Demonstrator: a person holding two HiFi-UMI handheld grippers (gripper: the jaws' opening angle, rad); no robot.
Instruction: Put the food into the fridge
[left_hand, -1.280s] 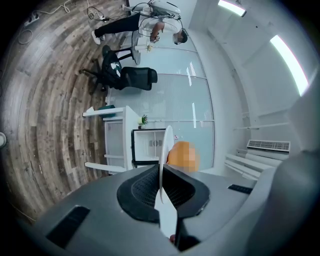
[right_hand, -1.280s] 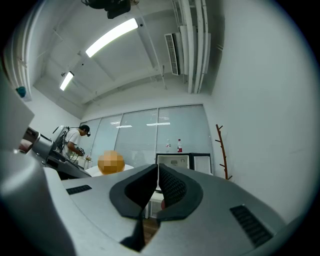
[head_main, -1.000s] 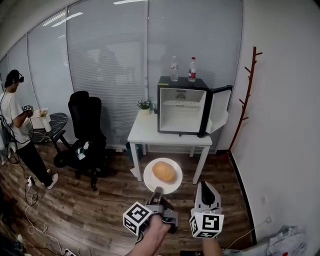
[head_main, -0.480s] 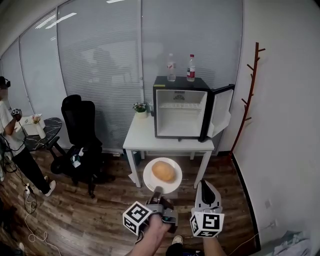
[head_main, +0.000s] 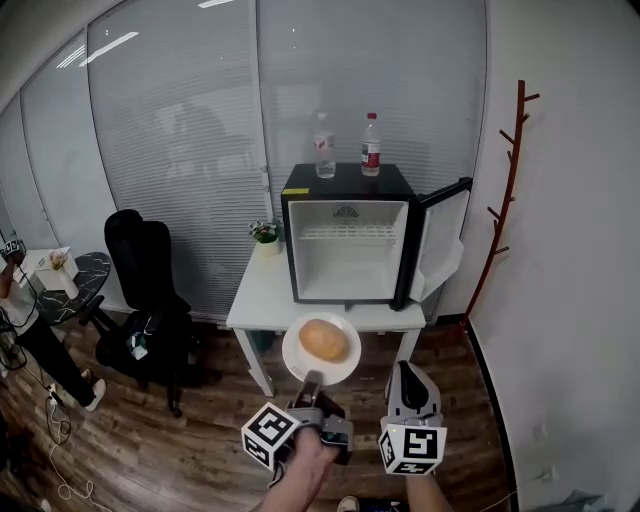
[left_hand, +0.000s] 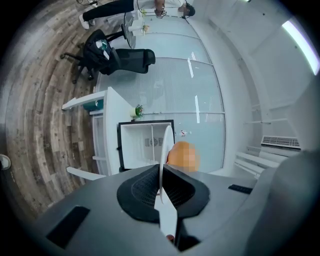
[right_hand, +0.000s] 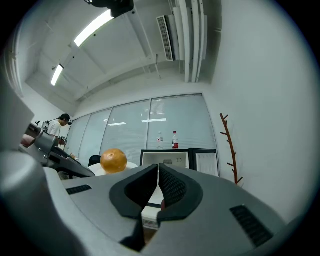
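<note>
We held the left tongs (head_main: 312, 380) clamped on the rim of the plate (head_main: 298, 362), with the round orange food (head_main: 325, 341) resting on it, near us. The right tongs (head_main: 404, 370) were closed and empty. Farther off, the open fridge (head_main: 345, 183) stood on a white table (head_main: 262, 298) above the wood floor (head_main: 200, 430).

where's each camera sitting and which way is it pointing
Head view: on the person's head, facing forward and down at the open mini fridge; left tool, right tool and a hand show.
Left gripper view: on the left tool, rolled sideways, looking along jaws shut on the plate rim toward the fridge.
Right gripper view: on the right tool, tilted up, along shut, empty jaws.
Shared: all three show the fridge and round food.
</note>
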